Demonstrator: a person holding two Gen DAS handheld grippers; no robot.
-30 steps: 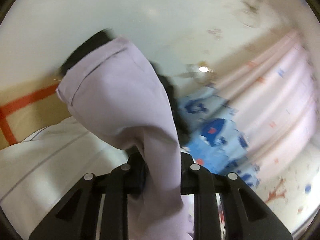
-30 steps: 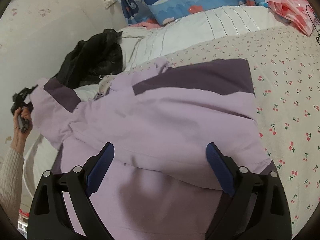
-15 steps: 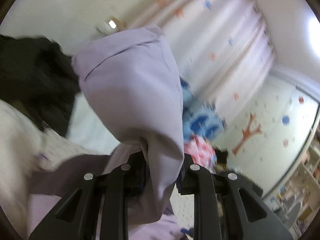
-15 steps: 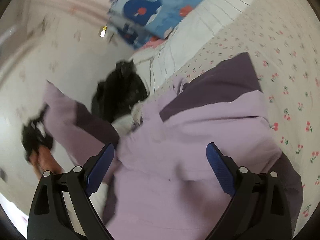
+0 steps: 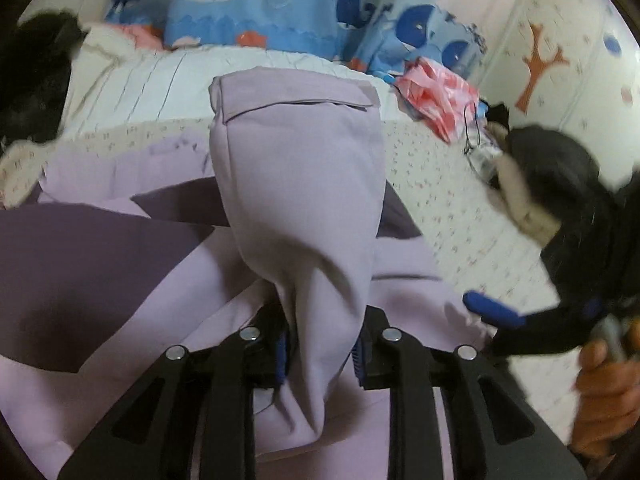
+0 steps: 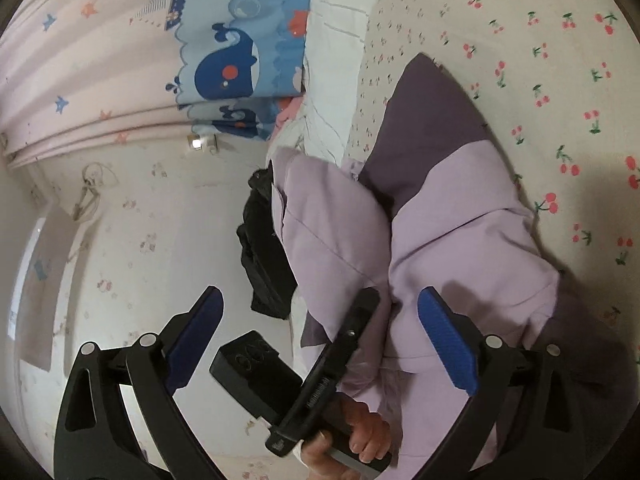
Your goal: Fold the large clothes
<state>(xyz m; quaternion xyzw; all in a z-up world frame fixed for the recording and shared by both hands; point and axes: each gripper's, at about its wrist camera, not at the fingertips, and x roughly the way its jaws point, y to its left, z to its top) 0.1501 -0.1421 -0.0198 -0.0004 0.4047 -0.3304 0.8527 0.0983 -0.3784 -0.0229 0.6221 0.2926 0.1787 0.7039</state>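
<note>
A large lilac jacket with dark purple panels lies on the cherry-print bed sheet. My left gripper is shut on its lilac sleeve, whose cuff hangs over the jacket body. My right gripper is open and empty, just right of the jacket's edge; it also shows in the left wrist view. In the right wrist view the left gripper holds the sleeve over the jacket.
A black garment lies at the bed's far left. A white striped quilt and whale-print fabric are at the head. A pink bag and a dark fur-trimmed item lie at the right.
My left gripper has swung the sleeve from out at the side across over the jacket body. My right gripper has tilted and moved off the jacket toward the left gripper.
</note>
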